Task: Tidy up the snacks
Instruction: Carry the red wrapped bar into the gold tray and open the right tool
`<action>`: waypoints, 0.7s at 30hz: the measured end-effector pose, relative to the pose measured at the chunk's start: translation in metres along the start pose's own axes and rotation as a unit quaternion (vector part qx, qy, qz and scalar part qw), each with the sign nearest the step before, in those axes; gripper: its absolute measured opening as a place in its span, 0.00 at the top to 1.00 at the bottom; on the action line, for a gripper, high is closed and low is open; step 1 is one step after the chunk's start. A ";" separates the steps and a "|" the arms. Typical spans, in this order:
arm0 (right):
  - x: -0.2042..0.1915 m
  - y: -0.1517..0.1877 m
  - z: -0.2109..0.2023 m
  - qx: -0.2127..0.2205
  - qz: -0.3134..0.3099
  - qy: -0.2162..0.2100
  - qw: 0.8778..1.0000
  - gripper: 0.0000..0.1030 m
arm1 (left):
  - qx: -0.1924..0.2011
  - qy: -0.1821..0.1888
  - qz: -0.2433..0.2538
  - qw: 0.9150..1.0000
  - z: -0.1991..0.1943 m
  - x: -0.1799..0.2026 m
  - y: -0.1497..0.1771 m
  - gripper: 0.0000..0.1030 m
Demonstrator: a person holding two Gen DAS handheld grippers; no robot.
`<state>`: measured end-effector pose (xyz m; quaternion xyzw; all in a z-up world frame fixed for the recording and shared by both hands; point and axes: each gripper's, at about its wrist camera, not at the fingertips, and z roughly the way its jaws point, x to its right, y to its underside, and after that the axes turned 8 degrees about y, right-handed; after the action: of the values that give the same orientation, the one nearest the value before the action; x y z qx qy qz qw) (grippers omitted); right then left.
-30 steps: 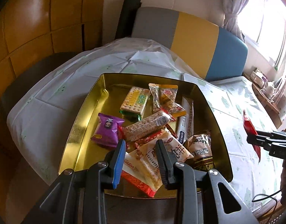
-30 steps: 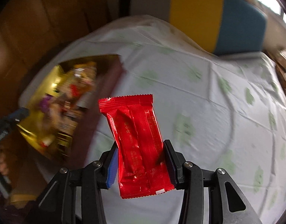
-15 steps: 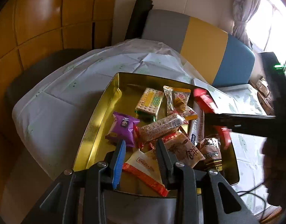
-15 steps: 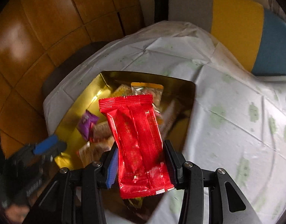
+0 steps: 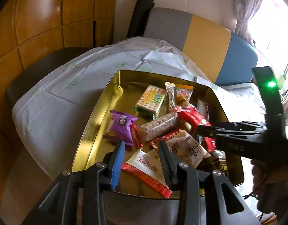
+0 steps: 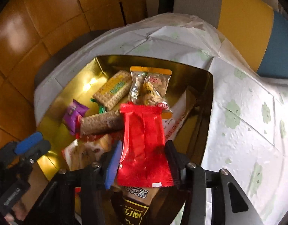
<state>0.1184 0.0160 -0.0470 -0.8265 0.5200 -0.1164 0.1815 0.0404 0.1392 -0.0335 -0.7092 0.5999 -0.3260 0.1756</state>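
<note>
A gold tin tray [image 5: 99, 116] on the table holds several snack packets: a purple one [image 5: 121, 127], a cracker pack [image 5: 151, 99], a peanut bag [image 5: 178, 97] and a grain bar [image 5: 159, 127]. My left gripper [image 5: 141, 159] hovers at the tray's near edge. Its jaws are opening, and a white-and-red packet [image 5: 144, 166] lies in the tray below the gap, not pressed. My right gripper [image 6: 143, 155] is shut on a red packet [image 6: 144, 131], held over the tray's right half above the other snacks. In the left wrist view that right gripper [image 5: 206, 129] reaches in from the right.
A white cloth with green prints [image 6: 247, 131] covers the table around the tray. A grey, yellow and blue bench back [image 5: 206, 35] stands behind it, wooden panelling [image 5: 50, 18] to the left. A person's hand [image 5: 271, 178] holds the right gripper's handle.
My right gripper carried the red packet from above the bare cloth leftward to above the tray and sank a little. My left gripper's jaws have spread wider; it stayed in place.
</note>
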 end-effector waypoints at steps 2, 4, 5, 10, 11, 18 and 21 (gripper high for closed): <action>-0.002 -0.001 0.005 0.005 -0.001 0.005 1.000 0.53 | 0.007 -0.005 0.006 1.000 -0.004 0.002 0.000 0.58; -0.002 -0.001 0.006 0.007 0.004 0.005 1.000 0.51 | 0.010 -0.007 0.009 1.000 -0.007 0.004 0.001 0.54; -0.002 0.000 0.004 0.010 0.005 0.003 1.000 0.51 | 0.009 -0.006 0.008 1.000 -0.007 0.004 0.001 0.54; 0.001 0.007 -0.018 0.043 0.020 0.008 0.999 0.31 | 0.016 -0.010 0.017 1.000 -0.013 0.010 0.002 0.54; 0.001 0.008 -0.023 0.050 0.023 0.010 0.998 0.30 | 0.018 -0.010 0.019 1.000 -0.014 0.011 0.002 0.54; 0.006 0.033 -0.057 0.081 0.052 0.034 0.995 0.21 | 0.035 -0.022 0.035 0.999 -0.026 0.021 0.007 0.52; 0.011 0.047 -0.070 0.094 0.072 0.050 0.992 0.19 | 0.049 -0.029 0.036 0.998 -0.034 0.025 0.010 0.46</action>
<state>0.0580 -0.0253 -0.0028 -0.7595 0.5731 -0.1924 0.2401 0.0120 0.1177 -0.0094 -0.6866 0.6034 -0.3275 0.2392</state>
